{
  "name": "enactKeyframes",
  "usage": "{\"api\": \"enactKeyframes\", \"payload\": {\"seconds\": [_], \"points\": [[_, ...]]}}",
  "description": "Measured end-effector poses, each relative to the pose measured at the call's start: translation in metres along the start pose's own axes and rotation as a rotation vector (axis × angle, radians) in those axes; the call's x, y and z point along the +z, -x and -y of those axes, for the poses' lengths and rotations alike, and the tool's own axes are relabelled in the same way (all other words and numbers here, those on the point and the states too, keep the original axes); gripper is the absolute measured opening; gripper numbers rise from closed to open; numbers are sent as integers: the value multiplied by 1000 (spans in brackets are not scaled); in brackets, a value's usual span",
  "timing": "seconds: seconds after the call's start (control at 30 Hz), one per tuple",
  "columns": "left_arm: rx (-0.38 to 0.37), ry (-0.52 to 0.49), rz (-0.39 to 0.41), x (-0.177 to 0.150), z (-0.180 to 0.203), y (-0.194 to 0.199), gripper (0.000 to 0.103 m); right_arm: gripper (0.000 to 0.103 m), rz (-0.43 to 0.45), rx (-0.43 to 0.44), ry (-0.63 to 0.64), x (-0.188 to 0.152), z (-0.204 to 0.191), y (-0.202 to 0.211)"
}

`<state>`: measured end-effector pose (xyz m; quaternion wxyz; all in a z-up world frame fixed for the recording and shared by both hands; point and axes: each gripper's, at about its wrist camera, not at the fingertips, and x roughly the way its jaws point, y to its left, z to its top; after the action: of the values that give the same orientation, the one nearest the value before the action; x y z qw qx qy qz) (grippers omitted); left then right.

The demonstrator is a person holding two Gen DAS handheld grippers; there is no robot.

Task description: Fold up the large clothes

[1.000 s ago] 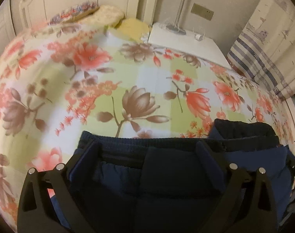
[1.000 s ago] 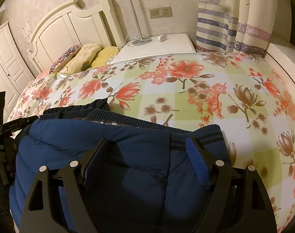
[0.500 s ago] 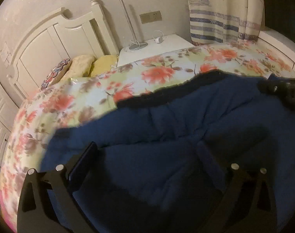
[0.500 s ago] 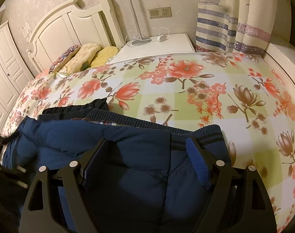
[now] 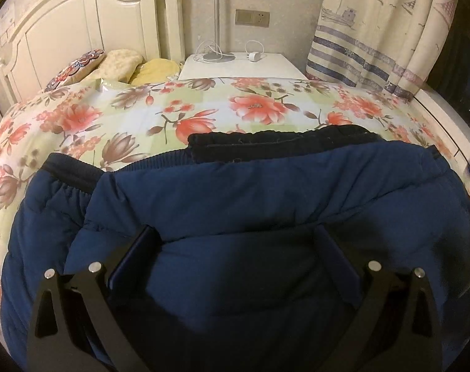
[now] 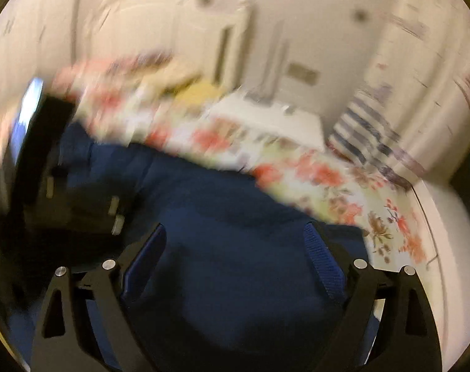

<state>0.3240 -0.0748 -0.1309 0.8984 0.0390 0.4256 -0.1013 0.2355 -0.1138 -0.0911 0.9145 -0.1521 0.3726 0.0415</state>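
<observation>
We're over the bed with both claws spread, left claw and right claw, above a soft, bulky, puffy navy jacket — best pinched at its ribbed hem.

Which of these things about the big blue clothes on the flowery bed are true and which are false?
1. The blue padded garment lies on a flowery bedspread. True.
2. The left hand-held gripper has its fingers spread wide apart. True.
3. The nightstand is bare. False: a lamp base and a white charger sit on it.
4. The right wrist picture is sharp. False: it is smeared with motion blur.
5. The curtain is plain red. False: it is cream with boats and blue stripes.
</observation>
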Motion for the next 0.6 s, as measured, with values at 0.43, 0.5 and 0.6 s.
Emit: {"api": "enactKeyframes", "payload": {"seconds": [0.43,0.5,0.6], "points": [[75,85,150,-9,-40,59,101,86,-50,130,-122,-16,19,-31],[153,114,164,-14,-63,67,101,86,-49,136,-127,-16,18,-31],[175,274,66,-27,-109,51,101,86,-38,147,-137,-18,18,-28]]}}
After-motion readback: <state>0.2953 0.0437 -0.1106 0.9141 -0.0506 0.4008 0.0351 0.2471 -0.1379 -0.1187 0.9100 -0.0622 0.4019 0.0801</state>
